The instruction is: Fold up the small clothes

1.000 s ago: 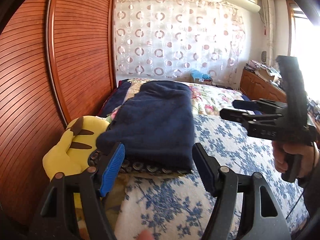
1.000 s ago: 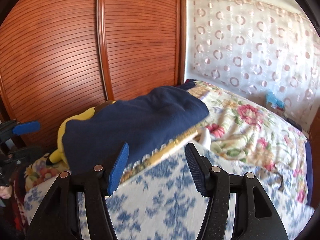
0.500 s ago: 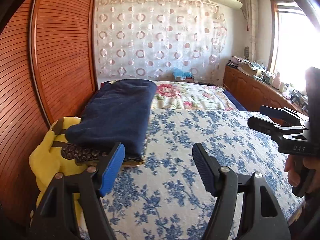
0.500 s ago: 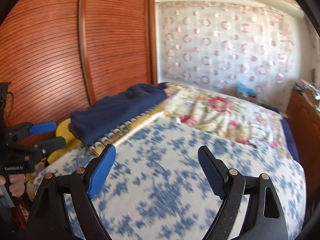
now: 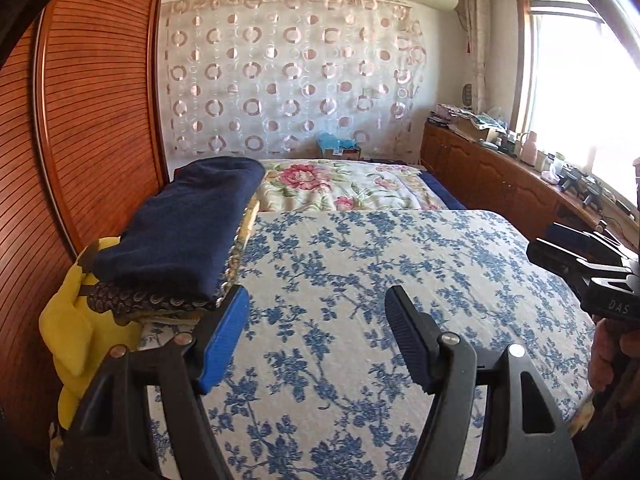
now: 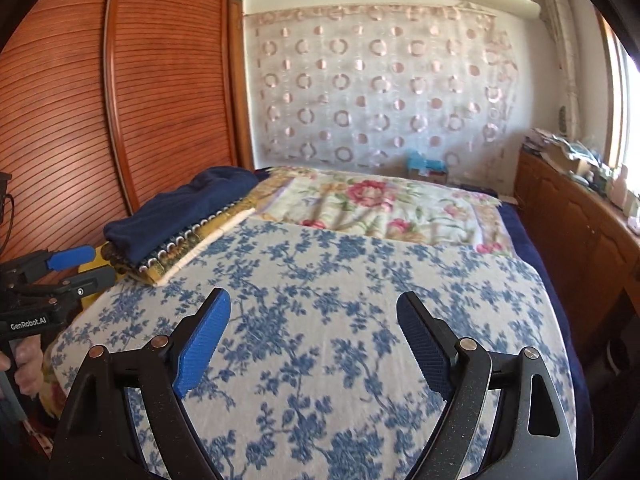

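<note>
Left wrist view shows the left tongs (image 5: 316, 340) spread wide with nothing between them, hovering over the blue-flowered bedspread (image 5: 360, 272). Right wrist view shows the right tongs (image 6: 314, 342) likewise gaping and empty above the same cover. The only candidate garment is a folded navy cloth (image 5: 184, 232), lying on a patterned pile at the bed's left edge, beside the wooden wardrobe (image 5: 80, 128) and over a yellow plush toy (image 5: 76, 328). It looks neatly folded already, so that piece seems done; whether others remain I cannot tell, since no loose clothing shows on the bed. The cloth sits just ahead and left of the left tongs, and well off to the left of the right tongs.
</note>
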Action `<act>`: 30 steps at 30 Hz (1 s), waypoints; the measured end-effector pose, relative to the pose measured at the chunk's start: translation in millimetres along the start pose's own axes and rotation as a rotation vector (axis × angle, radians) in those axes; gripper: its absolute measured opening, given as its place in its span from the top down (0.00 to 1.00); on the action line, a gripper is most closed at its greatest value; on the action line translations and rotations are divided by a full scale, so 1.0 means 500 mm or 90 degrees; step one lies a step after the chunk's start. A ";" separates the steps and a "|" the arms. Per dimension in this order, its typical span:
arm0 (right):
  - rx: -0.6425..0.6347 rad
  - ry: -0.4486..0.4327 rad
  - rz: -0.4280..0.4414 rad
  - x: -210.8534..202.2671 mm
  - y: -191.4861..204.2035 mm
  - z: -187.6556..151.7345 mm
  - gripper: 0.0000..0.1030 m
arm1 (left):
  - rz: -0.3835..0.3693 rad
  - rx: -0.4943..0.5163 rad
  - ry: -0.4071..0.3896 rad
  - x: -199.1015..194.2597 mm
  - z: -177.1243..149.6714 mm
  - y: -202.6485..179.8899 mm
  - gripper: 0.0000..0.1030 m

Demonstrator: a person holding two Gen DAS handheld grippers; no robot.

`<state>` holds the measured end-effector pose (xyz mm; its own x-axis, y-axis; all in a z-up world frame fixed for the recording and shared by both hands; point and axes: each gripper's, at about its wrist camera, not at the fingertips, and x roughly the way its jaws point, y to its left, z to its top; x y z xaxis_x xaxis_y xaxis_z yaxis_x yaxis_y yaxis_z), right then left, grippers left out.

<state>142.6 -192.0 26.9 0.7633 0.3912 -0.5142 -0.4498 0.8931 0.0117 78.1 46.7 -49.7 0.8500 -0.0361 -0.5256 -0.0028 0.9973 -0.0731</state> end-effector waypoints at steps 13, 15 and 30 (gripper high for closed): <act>0.025 -0.073 -0.074 -0.148 -0.027 0.028 0.16 | -0.033 0.022 -0.061 -0.076 0.092 -0.068 0.32; 0.027 -0.086 -0.079 -0.165 -0.027 0.035 0.16 | -0.036 0.024 -0.070 -0.089 0.104 -0.076 0.32; 0.030 -0.140 -0.110 -0.236 -0.029 0.062 0.16 | -0.028 0.034 -0.115 -0.155 0.133 -0.081 0.32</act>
<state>73.6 -244.3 113.8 0.9115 0.2667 -0.3131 -0.2864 0.9579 -0.0179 47.3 13.4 50.2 0.9297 -0.0723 -0.3613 0.0599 0.9972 -0.0456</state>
